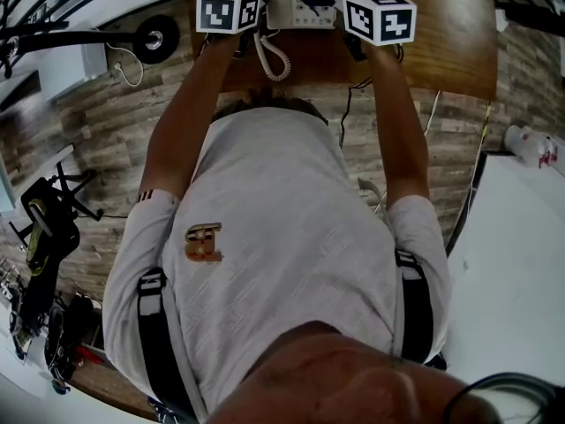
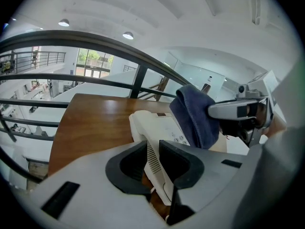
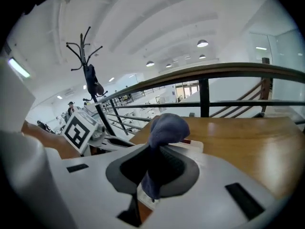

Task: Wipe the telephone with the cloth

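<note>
Head view shows a person leaning over a wooden table point(image 1: 441, 42), both grippers stretched out to the phone point(image 1: 296, 7) that sits on it, the coiled cord point(image 1: 275, 58) trailing back toward the body. Left gripper view: the left gripper point(image 2: 153, 162) has its jaws closed on the phone's near edge, the ribbed side wall pinched between them, a hold that appears meant to stop the light set sliding under the wipe. Right gripper view: the right gripper point(image 3: 151, 168) is clamped on the dark blue cloth point(image 3: 167, 127), which bunches above the jaws and hangs below them, the wad sitting over the phone's keypad face (whether it presses the plastic or rides just above cannot be told). Gripping the cloth by its middle leaves a padded lump to serve as the wiping surface. The wipe looks to be under way, one gripper bracing while the other works
</note>
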Motion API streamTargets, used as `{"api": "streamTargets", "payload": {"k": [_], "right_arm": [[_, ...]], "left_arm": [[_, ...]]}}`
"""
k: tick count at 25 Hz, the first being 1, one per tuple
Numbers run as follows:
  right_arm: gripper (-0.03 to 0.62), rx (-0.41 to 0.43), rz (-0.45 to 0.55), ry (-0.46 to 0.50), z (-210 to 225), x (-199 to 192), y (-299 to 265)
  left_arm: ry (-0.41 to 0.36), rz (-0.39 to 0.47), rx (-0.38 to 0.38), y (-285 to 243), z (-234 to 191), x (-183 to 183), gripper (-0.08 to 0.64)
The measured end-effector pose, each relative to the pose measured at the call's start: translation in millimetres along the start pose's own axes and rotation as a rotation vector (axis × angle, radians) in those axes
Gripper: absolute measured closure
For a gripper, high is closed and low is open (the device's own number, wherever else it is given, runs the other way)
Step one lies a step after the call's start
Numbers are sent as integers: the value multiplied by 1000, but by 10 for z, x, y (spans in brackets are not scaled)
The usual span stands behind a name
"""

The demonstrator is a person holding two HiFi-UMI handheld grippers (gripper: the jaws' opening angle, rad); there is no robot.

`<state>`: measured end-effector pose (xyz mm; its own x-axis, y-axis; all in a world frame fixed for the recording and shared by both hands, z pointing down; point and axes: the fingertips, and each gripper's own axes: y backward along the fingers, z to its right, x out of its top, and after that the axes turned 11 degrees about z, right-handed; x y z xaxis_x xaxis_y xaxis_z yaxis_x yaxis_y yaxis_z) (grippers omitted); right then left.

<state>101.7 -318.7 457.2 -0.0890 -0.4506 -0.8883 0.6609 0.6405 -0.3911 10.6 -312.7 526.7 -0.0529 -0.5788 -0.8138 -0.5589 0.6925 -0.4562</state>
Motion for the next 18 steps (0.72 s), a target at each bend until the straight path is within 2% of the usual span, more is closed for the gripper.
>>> {"api": "streamTargets", "payload": {"k": [3,7,10,18], "right_arm": [[532,72,5,-58,-286,-51,-84],[532,86,-41,-78,-425,-266,-205],[532,54,-73,-89,-346,-449,-285],[532,-92,-128,-65,154,-734,-210]], "left_arm": [[-1,2,1,-5,4,21,474],[1,0,-2,-3,11,20,474],[1,1,0,-14,11,13,474],[3,7,-2,-6,19,13,474]]}}
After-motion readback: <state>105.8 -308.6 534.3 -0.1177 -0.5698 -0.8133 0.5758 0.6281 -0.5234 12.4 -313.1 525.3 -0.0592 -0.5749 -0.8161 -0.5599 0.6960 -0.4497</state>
